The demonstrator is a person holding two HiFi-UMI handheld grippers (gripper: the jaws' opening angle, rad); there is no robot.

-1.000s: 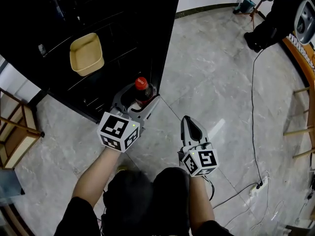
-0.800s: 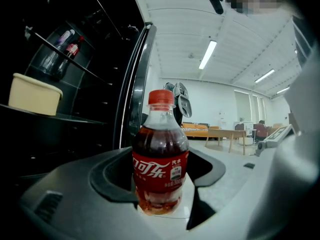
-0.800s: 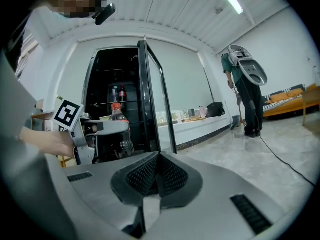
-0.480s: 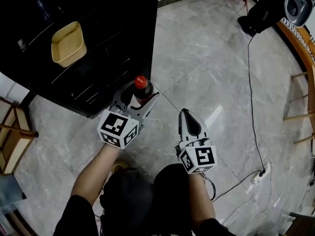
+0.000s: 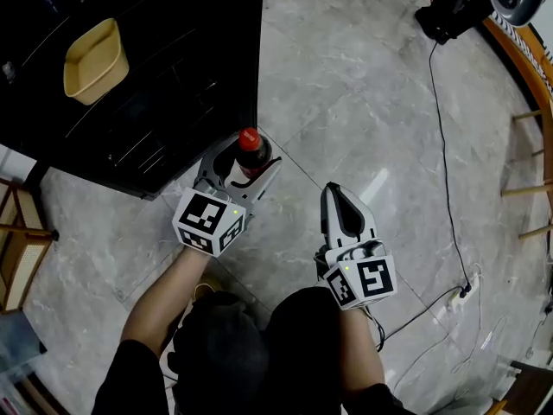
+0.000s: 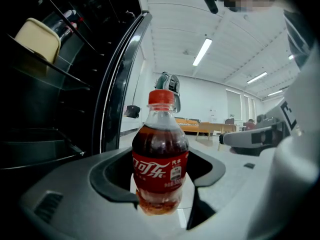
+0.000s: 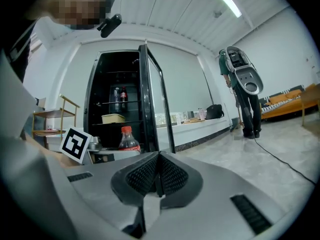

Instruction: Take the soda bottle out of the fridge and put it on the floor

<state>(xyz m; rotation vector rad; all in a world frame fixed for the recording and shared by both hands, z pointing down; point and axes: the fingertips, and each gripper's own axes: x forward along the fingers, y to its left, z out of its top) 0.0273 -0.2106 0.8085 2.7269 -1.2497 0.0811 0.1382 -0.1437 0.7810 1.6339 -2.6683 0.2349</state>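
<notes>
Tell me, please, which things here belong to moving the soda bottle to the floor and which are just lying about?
Job: soda bottle, held by the left gripper; open fridge; floor.
Lying about: yellow tub on a fridge shelf; power strip; wooden rack; right gripper, shut and empty.

Red-capped soda bottle (image 5: 250, 143) upright between the jaws of the left gripper (image 5: 244, 158), just outside the open black fridge (image 5: 173, 67). Right gripper (image 5: 333, 194) alongside, jaws together, above the grey marble floor (image 5: 363, 85). Tan tub (image 5: 95, 48) on a fridge shelf.
</notes>
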